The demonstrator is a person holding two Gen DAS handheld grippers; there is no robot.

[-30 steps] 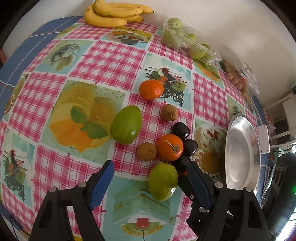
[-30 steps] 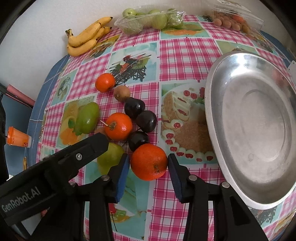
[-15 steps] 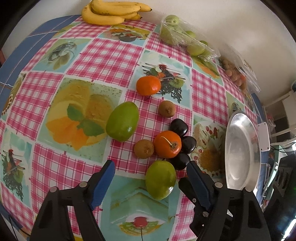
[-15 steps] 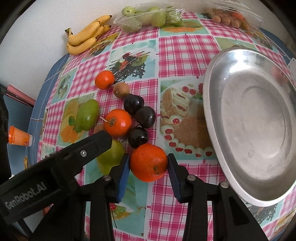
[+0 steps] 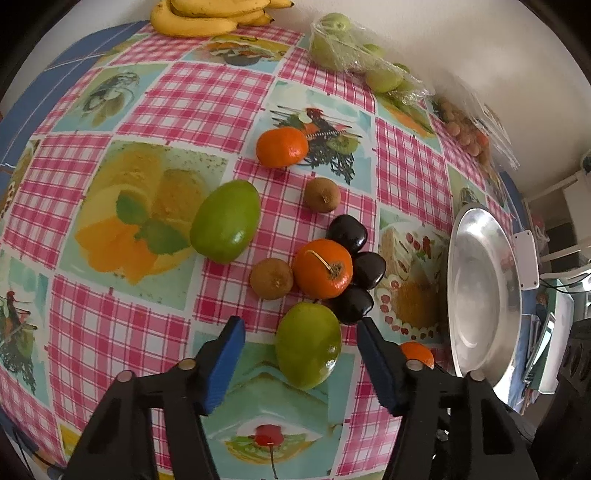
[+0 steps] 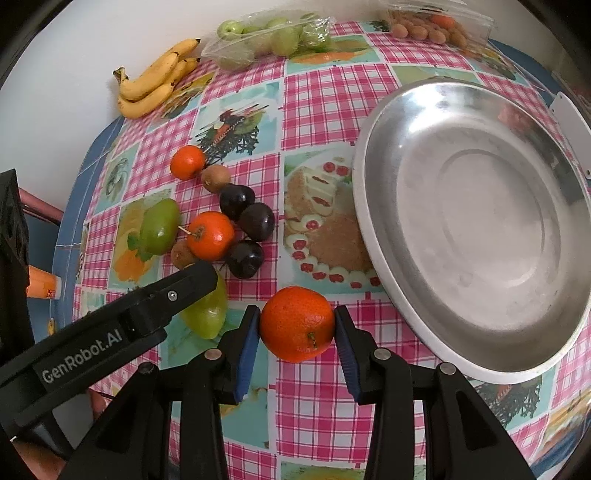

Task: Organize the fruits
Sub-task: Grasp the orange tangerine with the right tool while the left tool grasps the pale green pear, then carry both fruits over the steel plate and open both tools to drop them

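Observation:
My right gripper (image 6: 297,325) is shut on an orange (image 6: 297,324) and holds it just left of the silver plate (image 6: 476,236). My left gripper (image 5: 299,345) is open, its jaws on either side of a green mango (image 5: 308,345) that lies on the tablecloth. Beyond it lie a stemmed orange (image 5: 322,268), three dark plums (image 5: 347,232), two kiwis (image 5: 271,278), a second mango (image 5: 225,220) and another orange (image 5: 282,147). The held orange peeks out behind the left gripper's right finger (image 5: 417,353). The plate also shows in the left wrist view (image 5: 482,288).
Bananas (image 6: 155,79), a bag of green apples (image 6: 273,38) and a clear box of small brown fruits (image 6: 432,27) stand along the far wall. An orange cup (image 6: 40,282) stands off the table's left edge. The left gripper's body (image 6: 110,325) crosses the right wrist view.
My right gripper has closed on the orange and carried it a little toward me and the plate. My left gripper has moved forward around the near mango.

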